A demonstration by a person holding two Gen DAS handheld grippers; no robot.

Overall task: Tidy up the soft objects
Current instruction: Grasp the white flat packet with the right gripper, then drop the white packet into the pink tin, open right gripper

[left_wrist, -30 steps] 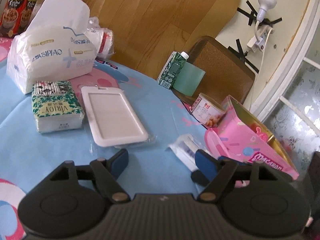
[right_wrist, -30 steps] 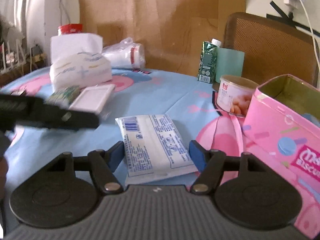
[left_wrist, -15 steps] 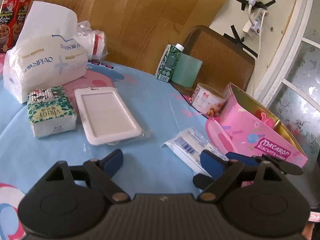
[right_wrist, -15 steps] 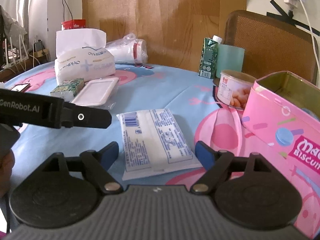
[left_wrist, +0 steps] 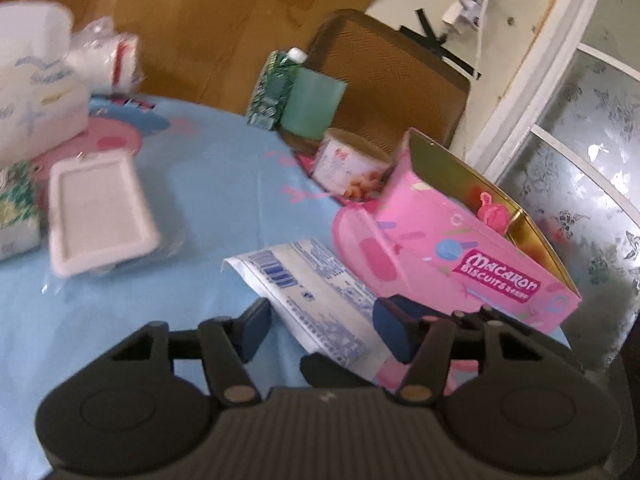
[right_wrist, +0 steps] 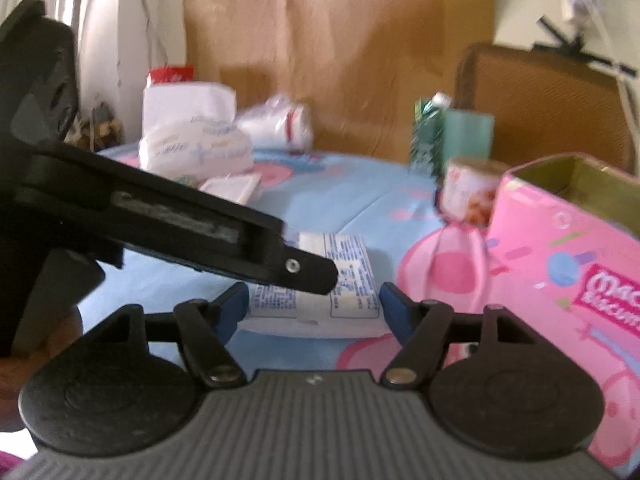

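While the flat white plastic-wrapped soft pack with blue print point(left_wrist: 316, 292) lies on the blue tablecloth point(left_wrist: 224, 184) just beside the open pink macaron biscuit tin point(left_wrist: 460, 256), little of the sorting looks done: only a small pink item point(left_wrist: 494, 212) shows inside the tin. Both grippers frame the pack with jaws closing, the left gripper point(left_wrist: 320, 324) and right gripper point(right_wrist: 312, 304) each empty, pads not yet pressing it. Farther back, a large white tissue pack point(right_wrist: 196, 148), a small green-patterned tissue packet point(left_wrist: 16, 208) and a white flat pouch point(left_wrist: 100, 216) appear untouched.

Surface point(left_wrist: 224, 184) light blue, pink prints. Tin point(left_wrist: 460, 256) pink, gold inside. Packet point(left_wrist: 316, 284) white, blue print. Carton point(left_wrist: 272, 88) green. Tool point(left_wrist: 320, 320) pads blue.
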